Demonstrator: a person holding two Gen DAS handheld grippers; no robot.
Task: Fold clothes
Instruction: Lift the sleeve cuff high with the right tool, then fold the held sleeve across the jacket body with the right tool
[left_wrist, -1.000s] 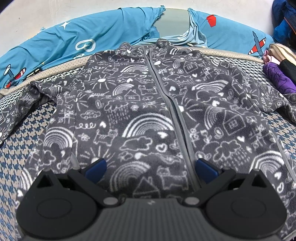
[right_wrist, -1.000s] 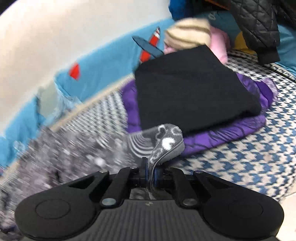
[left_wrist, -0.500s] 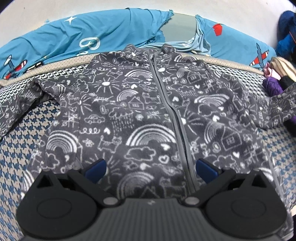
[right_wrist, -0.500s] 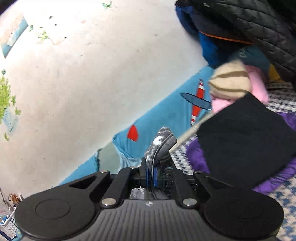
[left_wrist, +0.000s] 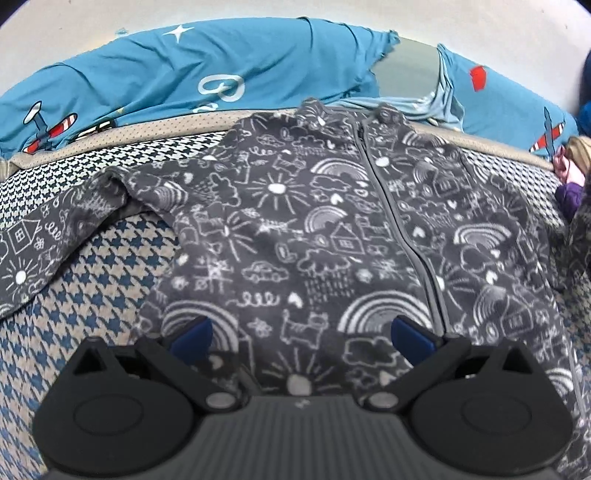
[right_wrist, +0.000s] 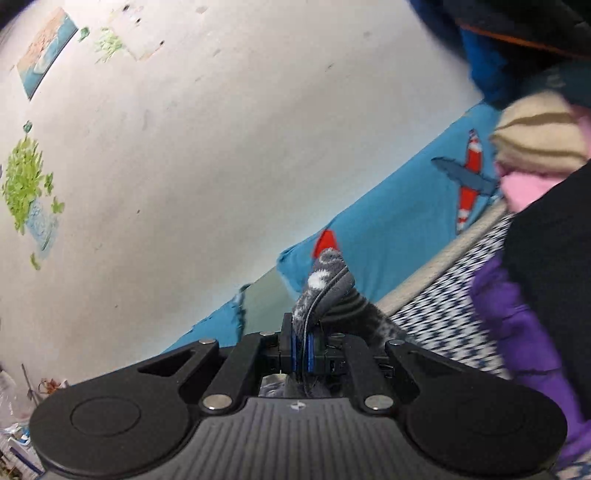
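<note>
jacket: grey doodle-print fleece (left_wrist: 295, 236), lies front up, zipped, flat on the houndstooth bed cover (left_wrist: 110, 280), collar toward the blue airplane sheet (left_wrist: 184, 74).
cuff: sleeve end (right_wrist: 325, 284) is pinched in the right gripper (right_wrist: 302, 356), lifted off the bed.
right gripper: jaws clamped tight on the cuff, pointing near level at the wall (right_wrist: 184, 147).
left gripper: (left_wrist: 301, 338) jaws wide apart, holding nothing, hovering over the lower hem.
step: likely folding the sleeve in across the chest.
how: carry cuff over the zipper line, keep the sleeve taut, lay flat before release.
risk: folded pile (right_wrist: 535, 295) sits close beside; don't drag it.
</note>
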